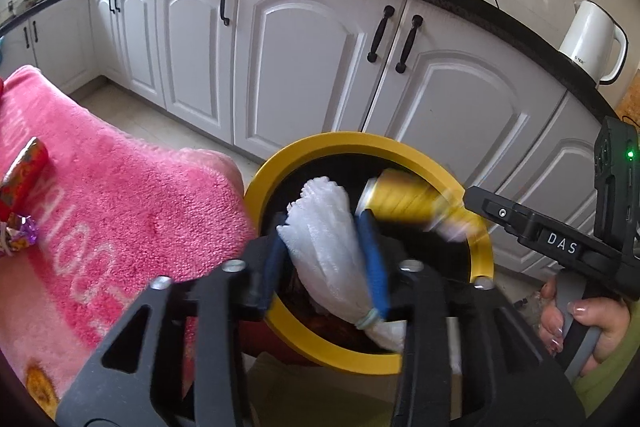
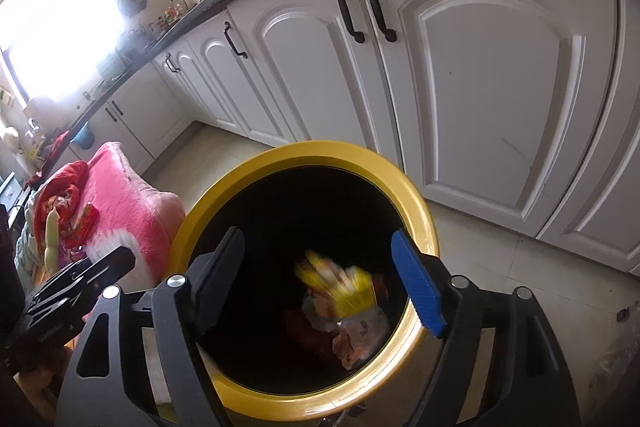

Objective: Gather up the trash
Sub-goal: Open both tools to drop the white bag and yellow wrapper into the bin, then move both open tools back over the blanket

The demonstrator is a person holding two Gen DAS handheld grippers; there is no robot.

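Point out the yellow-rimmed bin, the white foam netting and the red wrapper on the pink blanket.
Yellow-rimmed bin (image 2: 304,151): right wrist view, far rim.
White foam netting (image 1: 324,247): left wrist view, its middle, between the left tool's fingers.
Red wrapper (image 1: 26,167): left wrist view, its upper face.

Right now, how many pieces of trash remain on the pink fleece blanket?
2, both at its left edge: a red candy wrapper and a small purple foil wrapper just below it. Others may lie out of view.

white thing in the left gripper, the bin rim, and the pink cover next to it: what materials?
White bundle: looks like soft foam netting or tissue; ribbed, crinkled, matte, cinched by a rubber band. Hard to say which.
Bin rim: likely moulded plastic; smooth glossy yellow with highlights.
Pink cover: plush fleece or towelling; fuzzy pile, matte, woven-in lettering.
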